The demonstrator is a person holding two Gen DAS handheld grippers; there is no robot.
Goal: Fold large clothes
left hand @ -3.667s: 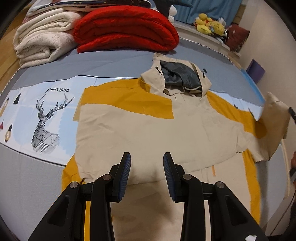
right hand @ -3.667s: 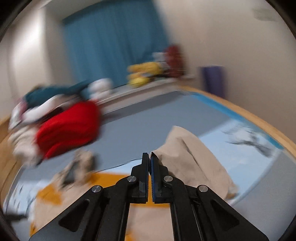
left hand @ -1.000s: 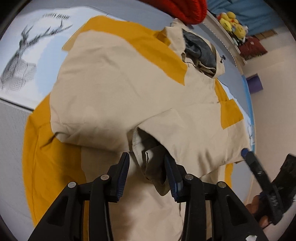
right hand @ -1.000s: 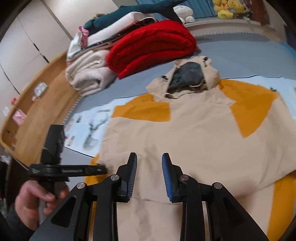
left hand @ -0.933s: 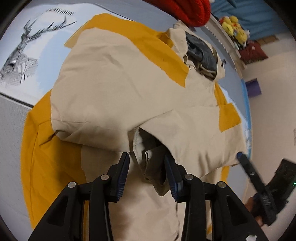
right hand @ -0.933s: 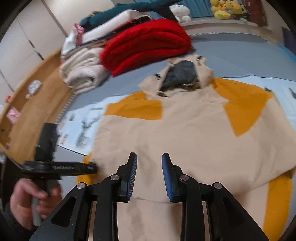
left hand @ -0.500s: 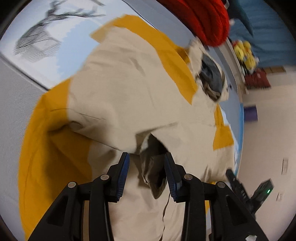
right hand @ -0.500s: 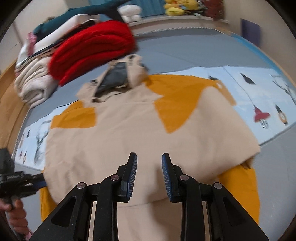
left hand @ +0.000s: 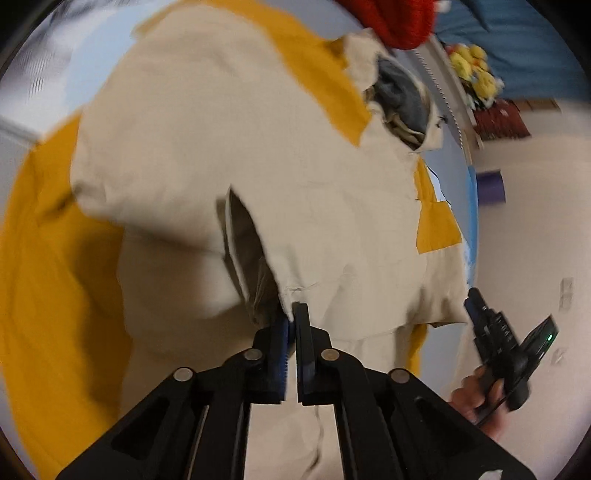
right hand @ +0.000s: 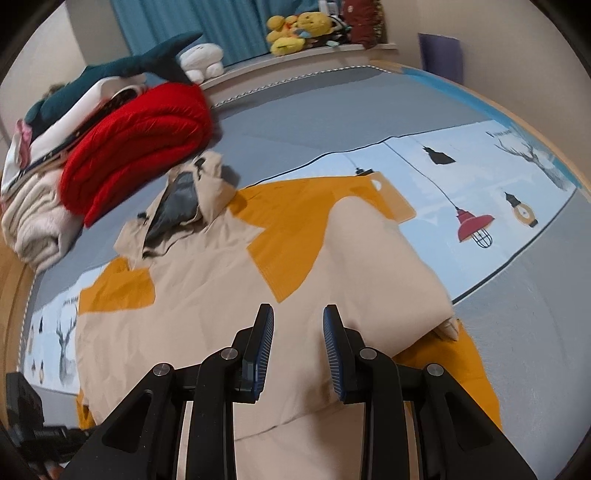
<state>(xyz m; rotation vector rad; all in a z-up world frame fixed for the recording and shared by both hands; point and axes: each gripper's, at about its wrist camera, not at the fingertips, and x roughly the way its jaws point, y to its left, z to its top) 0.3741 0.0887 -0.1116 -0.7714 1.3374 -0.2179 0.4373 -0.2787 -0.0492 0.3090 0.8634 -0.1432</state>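
Observation:
A large beige and mustard hooded jacket (left hand: 192, 122) lies spread on the bed, both sleeves folded in over its body; it also shows in the right wrist view (right hand: 207, 295). My left gripper (left hand: 291, 314) is shut on the beige cuff (left hand: 284, 291) of a folded-in sleeve near the jacket's middle. My right gripper (right hand: 298, 325) is open and empty, hovering over the beige fabric near the jacket's right side. It also shows in the left wrist view (left hand: 495, 339), held in a hand at the right. The grey-lined hood (right hand: 181, 199) lies at the far end.
A folded red blanket (right hand: 136, 144) and cream blankets (right hand: 33, 225) are stacked at the bed's far left. Plush toys (right hand: 295, 29) sit on a ledge by blue curtains. The bedsheet (right hand: 480, 192) has lamp and deer prints. A wall runs along the right.
My left gripper has closed on the sleeve cuff that lay between its open fingers. My right gripper stayed open and swung to the right over the jacket.

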